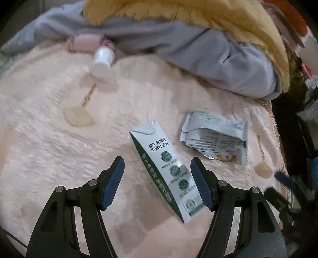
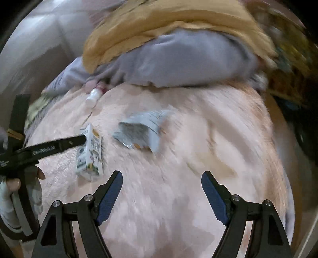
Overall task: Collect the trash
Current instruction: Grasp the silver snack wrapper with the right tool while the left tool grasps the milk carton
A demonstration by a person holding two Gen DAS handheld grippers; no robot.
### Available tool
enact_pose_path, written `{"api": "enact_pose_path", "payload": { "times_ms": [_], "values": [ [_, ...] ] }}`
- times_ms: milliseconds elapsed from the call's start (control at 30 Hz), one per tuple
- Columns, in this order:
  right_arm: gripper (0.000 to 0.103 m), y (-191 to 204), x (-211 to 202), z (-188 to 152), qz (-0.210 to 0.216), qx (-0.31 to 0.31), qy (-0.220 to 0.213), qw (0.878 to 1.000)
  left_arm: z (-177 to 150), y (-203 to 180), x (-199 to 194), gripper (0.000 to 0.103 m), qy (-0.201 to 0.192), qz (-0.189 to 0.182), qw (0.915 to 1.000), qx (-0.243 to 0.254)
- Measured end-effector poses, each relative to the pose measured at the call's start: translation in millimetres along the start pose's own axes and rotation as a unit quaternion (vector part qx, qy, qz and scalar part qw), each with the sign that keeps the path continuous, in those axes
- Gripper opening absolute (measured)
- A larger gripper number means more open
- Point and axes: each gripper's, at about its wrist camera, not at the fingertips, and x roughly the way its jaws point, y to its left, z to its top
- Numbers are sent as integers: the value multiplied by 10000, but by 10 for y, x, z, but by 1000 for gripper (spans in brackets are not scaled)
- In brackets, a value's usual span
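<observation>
L gripper (image 1: pixel 157 165) spread wide round milk carton (image 1: pixel 168 172), no pinch, R gripper (image 2: pixel 162 179) spread, empty

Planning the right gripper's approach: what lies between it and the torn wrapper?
Only bare pink blanket between the right gripper and the torn wrapper, in the right wrist view.

I am viewing a home bedroom: ahead of the fingers, a pink bedspread (image 1: pixel 59 139) is lying under a yellow quilt (image 1: pixel 178 17) and grey garment (image 1: pixel 228 59).
</observation>
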Motion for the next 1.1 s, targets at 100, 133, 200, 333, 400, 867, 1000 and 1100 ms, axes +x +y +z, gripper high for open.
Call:
{"api": "enact_pose_path", "payload": {
  "times_ms": [100,133,200,333,400,867,1000,1100],
  "values": [
    [79,152,268,319,24,-641,141,9978,25,-20,171,68,167,-99,9998,34],
    [79,206,362,422,-5,-894,202,9958,36,-10,221,68,243,-155,9996,46],
    [79,281,534,584,-114,-1306,325,9908,37,0,298,68,436,-250,9986,164],
    [79,444,854,828,-181,-2075,534,9766,-1,77,326,55,662,-237,9963,501],
    [79,522,1019,886,-252,-2425,671,9675,-15,133,306,55,688,-214,9959,543],
    [50,363,775,356,-14,-1515,625,9865,-175,83,89,41,455,-603,9944,741],
    [50,285,273,68,-165,-843,113,9962,-296,-76,-124,41,293,-686,9927,943],
    [50,137,-82,-145,-262,-248,-105,9993,-400,-231,-241,41,229,-673,9911,1126]
  ]
}}
